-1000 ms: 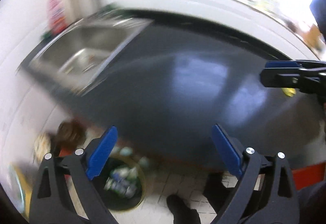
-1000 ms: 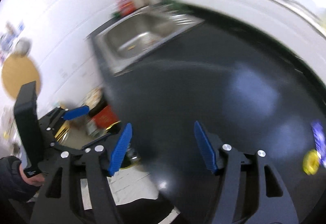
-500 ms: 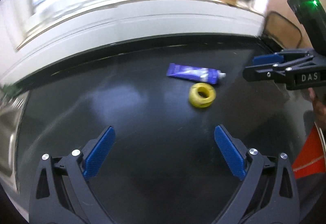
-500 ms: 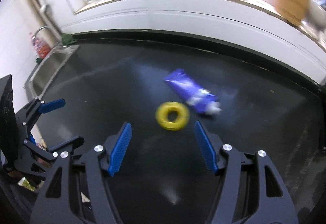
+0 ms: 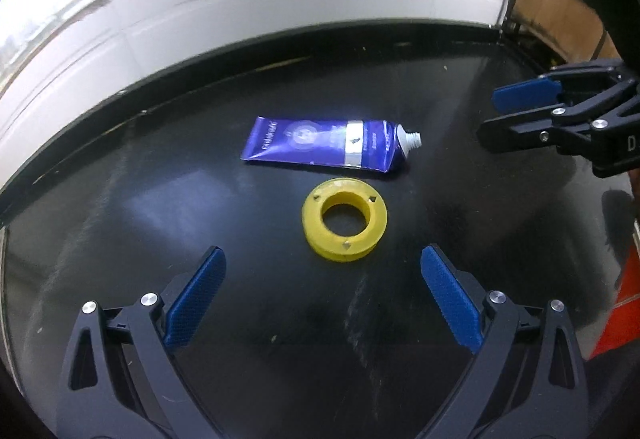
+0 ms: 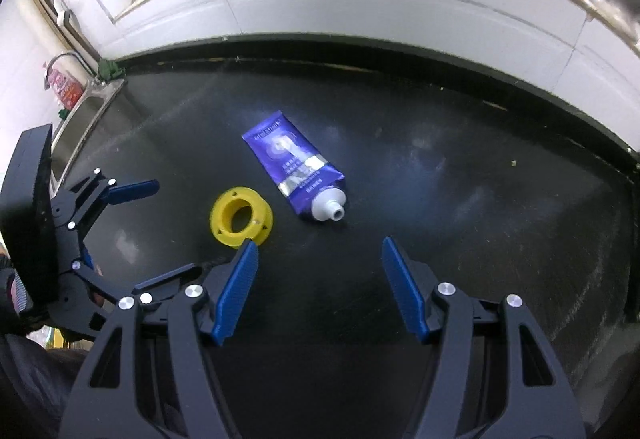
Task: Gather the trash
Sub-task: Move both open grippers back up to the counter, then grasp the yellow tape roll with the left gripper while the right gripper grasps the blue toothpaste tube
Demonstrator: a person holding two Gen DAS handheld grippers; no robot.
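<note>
Yellow ring (image 5: 344, 225) and purple tube (image 5: 326, 146) are lying mid-frame, risking skidding on slick counter (image 5: 120, 199) as the spread left tongs (image 5: 322, 299) and right tongs (image 6: 320, 279) are hovering.

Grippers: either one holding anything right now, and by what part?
Nothing held. Left gripper and right gripper are open above the black countertop; yellow plastic ring and blue squeeze tube lie untouched.

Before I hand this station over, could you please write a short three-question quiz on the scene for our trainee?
1. True or false: the left gripper is shut on the yellow ring.
2. Which end of the purple tube points toward the right gripper: A) nozzle, B) crimped tail?
3. Fill in: the tube's nozzle has no ____.

Key: 1 false, both grippers are open and empty; 2 A; 3 cap.
</note>
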